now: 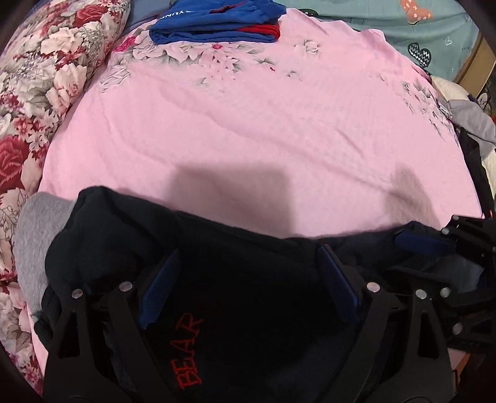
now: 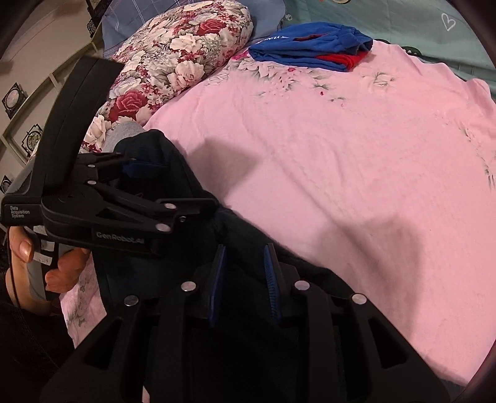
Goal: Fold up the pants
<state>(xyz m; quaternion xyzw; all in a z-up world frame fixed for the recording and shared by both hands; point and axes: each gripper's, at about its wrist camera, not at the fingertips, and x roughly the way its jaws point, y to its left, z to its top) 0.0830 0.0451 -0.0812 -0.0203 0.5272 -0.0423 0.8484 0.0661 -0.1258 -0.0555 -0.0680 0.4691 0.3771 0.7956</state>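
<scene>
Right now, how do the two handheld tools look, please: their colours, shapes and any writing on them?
Both tools are matte black, with angular linkage arms joined by round silver rivets and two flat fingers faced with ribbed blue pads. The left tool, seen from the right wrist camera, carries a curved black top bar, white lettering "GenRobot.AI" and "Data Acquisition System", and a grey handle. The right tool has the same build.

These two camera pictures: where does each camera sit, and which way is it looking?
Left wrist: on the left gripper, looking down along its wide-open fingers at the dark pants on the pink bedspread; the right gripper shows at the right edge.
Right wrist: on the right gripper, aimed down at the same pants; the left gripper and the hand holding it show at left.
Shared: pants, bedspread, floral pillow, folded blue garment.
</scene>
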